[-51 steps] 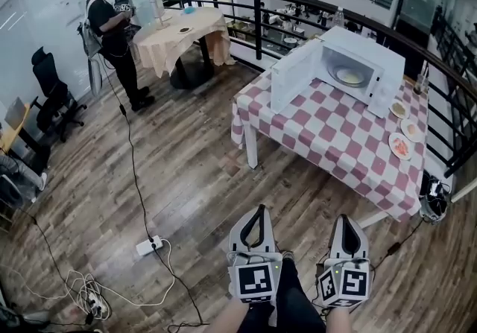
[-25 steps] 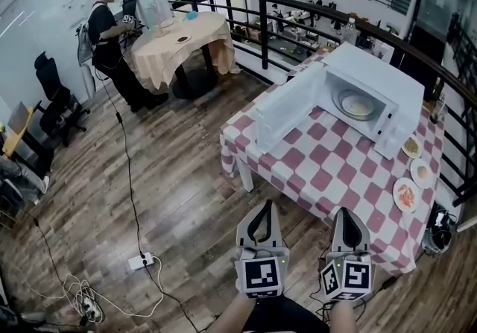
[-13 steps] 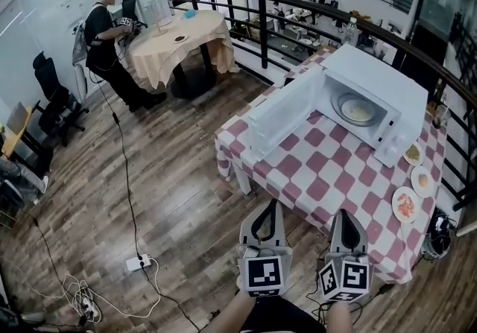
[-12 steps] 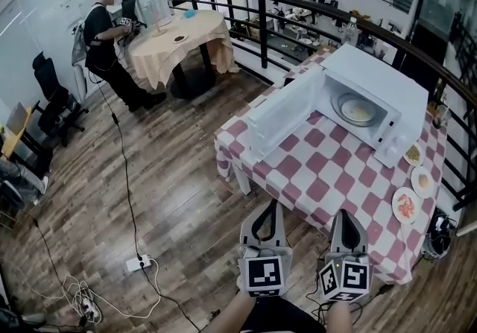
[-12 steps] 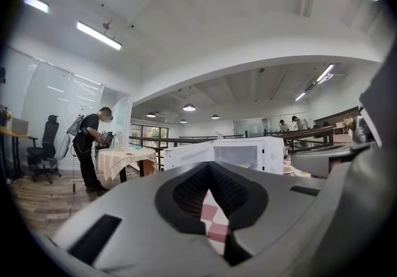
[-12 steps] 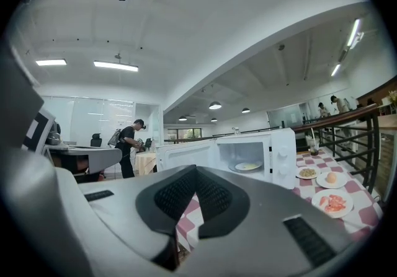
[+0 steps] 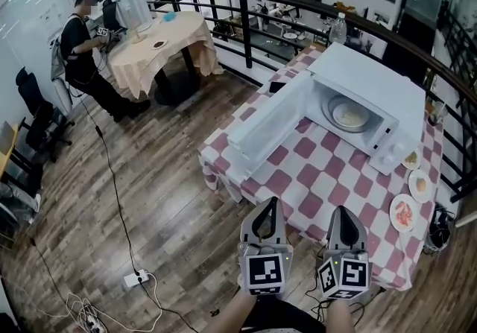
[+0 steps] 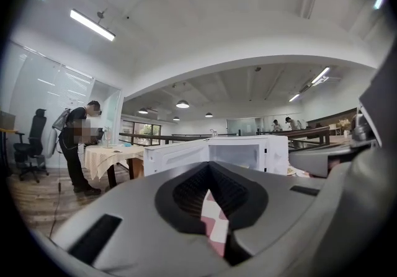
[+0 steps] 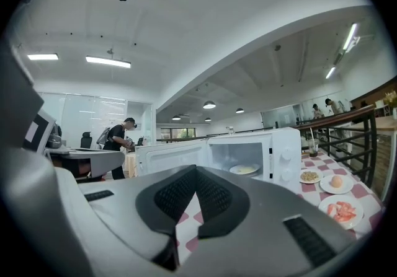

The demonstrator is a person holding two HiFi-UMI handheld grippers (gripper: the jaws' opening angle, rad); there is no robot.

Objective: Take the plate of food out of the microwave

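One microwave (image 7: 376,89) stands on the checked worktop (image 7: 320,175), its door (image 7: 264,130) swung wide open. One plate of food (image 7: 349,113) sits inside it. Three small plates (image 7: 403,213) line the worktop's right edge. The left claw (image 7: 268,202) and right claw (image 7: 344,210) point level, side by side near the worktop's front edge. Each has its jaws pressed together on nothing. The floor (image 7: 149,190) is wood, and a person (image 7: 78,45) stands at a far round table (image 7: 168,37).
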